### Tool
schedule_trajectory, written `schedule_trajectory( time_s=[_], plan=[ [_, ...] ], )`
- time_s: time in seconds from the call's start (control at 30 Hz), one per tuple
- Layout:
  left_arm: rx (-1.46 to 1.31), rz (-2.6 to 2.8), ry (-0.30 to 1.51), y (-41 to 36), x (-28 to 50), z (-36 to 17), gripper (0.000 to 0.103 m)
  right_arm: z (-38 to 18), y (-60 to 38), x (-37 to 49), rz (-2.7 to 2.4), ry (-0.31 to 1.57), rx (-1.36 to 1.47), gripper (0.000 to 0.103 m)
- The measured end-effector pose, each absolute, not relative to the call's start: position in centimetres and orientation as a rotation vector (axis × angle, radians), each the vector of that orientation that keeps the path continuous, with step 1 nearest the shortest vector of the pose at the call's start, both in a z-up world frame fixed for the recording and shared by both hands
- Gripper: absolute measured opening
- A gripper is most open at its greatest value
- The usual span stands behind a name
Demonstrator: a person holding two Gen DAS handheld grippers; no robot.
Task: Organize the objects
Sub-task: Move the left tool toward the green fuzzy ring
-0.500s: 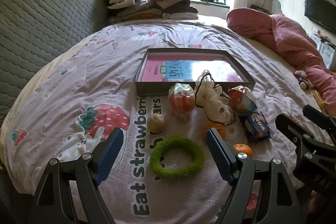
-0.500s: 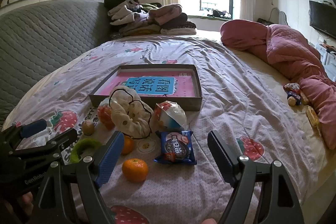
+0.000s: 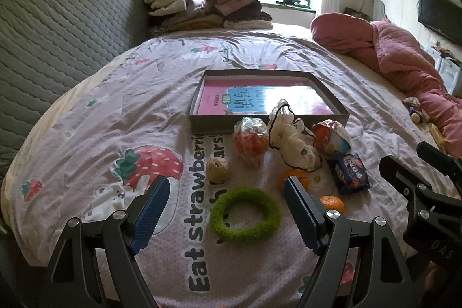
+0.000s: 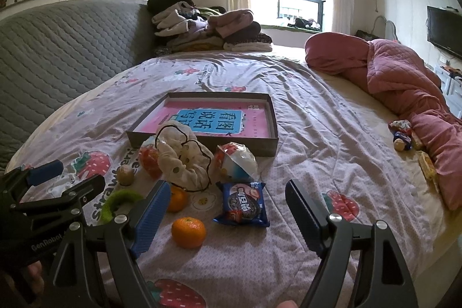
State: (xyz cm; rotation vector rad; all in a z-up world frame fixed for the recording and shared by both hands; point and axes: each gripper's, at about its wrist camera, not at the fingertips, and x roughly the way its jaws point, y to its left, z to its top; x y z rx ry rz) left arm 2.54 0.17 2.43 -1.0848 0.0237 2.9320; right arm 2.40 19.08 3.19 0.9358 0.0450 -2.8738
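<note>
On the strawberry-print bedspread lies a shallow grey box (image 3: pixel 199 123) (image 4: pixel 274 145) lined with a pink and blue sheet. In front of it sit a green fuzzy ring (image 3: pixel 245 215) (image 4: pixel 115 204), a tan ball (image 3: pixel 217 170) (image 4: pixel 126 175), a wrapped orange snack (image 3: pixel 250 141), a cream scrunchie (image 3: pixel 291 146) (image 4: pixel 182 160), a wrapped egg toy (image 3: pixel 332 136) (image 4: pixel 238 162), a blue cookie pack (image 3: pixel 350 173) (image 4: pixel 244 205) and two tangerines (image 4: pixel 188 232) (image 4: pixel 176 198). My left gripper (image 3: pixel 223 204) hangs open above the green ring. My right gripper (image 4: pixel 226 207) hangs open above the cookie pack. Neither holds anything.
A grey quilted headboard (image 3: pixel 57 33) runs along the left. Folded clothes (image 3: pixel 208 7) are stacked at the far end of the bed. A pink quilt (image 4: pixel 404 77) is bunched on the right with small wrapped snacks (image 4: pixel 402 134) beside it. A television (image 4: pixel 444 31) hangs on the right wall.
</note>
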Motion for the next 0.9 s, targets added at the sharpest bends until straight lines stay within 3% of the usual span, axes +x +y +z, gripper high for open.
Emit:
schedule_trajectory(
  time_s=[0.9],
  plan=[
    [-1.171,2.846,0.023,-0.5,3.2,-0.8,0.082,-0.1,19.6,2.8,-2.791,0.091,1.06,0.081]
  ],
)
